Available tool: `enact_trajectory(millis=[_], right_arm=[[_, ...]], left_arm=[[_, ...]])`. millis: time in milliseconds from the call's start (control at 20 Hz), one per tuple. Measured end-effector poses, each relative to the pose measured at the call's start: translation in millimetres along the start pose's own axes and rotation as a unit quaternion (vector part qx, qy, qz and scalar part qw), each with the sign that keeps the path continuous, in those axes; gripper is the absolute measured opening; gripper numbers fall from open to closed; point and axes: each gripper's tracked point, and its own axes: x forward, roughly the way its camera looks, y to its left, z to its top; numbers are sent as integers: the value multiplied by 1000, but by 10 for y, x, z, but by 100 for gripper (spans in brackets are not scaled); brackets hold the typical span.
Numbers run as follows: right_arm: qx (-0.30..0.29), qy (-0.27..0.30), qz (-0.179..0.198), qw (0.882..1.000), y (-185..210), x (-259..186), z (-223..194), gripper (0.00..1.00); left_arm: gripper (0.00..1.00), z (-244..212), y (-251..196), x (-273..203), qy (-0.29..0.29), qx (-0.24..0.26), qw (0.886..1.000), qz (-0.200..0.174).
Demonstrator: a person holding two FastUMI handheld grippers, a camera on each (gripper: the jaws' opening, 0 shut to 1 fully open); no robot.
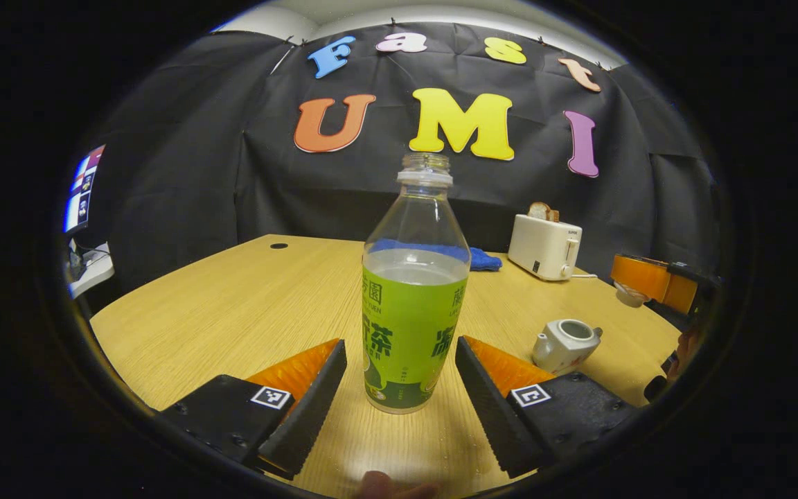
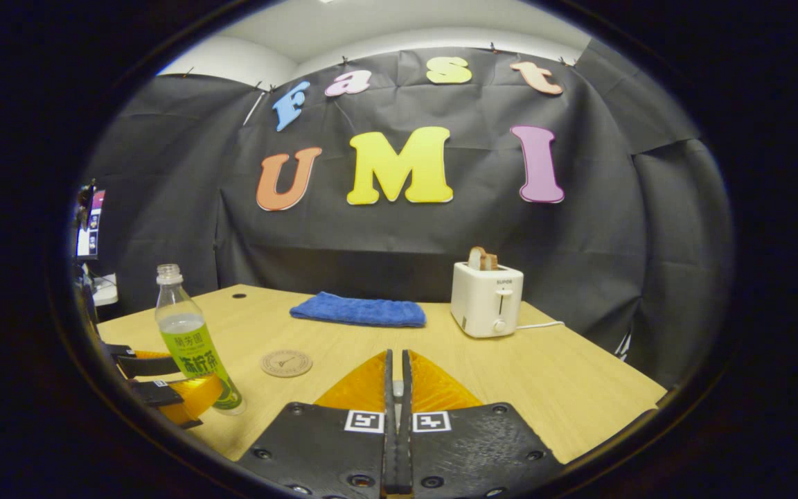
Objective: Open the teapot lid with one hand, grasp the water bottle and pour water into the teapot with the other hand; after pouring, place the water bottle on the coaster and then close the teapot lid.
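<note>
1. The left hand-held gripper (image 1: 399, 388) is spread wide, with the water bottle (image 1: 413, 305) standing upright on the table (image 1: 233, 312) between its 2 fingers; neither finger touches it.
2. The bottle is uncapped and about two-thirds full.
3. The teapot (image 1: 565, 343) sits lidless ahead and to the right of the left hand-held gripper.
4. The right hand-held gripper (image 2: 397, 388) is pressed together; something small shows between its fingers, but I cannot tell what.
5. The coaster (image 2: 286, 362) lies ahead-left of the right hand-held gripper, between it and the bottle.
6. Farther ahead are a blue cloth (image 2: 359, 310) and a toaster (image 2: 486, 299).
</note>
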Motion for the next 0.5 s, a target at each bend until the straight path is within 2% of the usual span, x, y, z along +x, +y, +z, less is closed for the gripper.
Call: enact_trajectory(millis=[250,500], right_arm=[[-3,4,12,1000,32,0,-17,0],[2,3,15,1000,-57,-37,-1,0]], left_arm=[[97,-28,19,69,6,23,1000,2],[80,-5,56,64,11,63,998,8]])
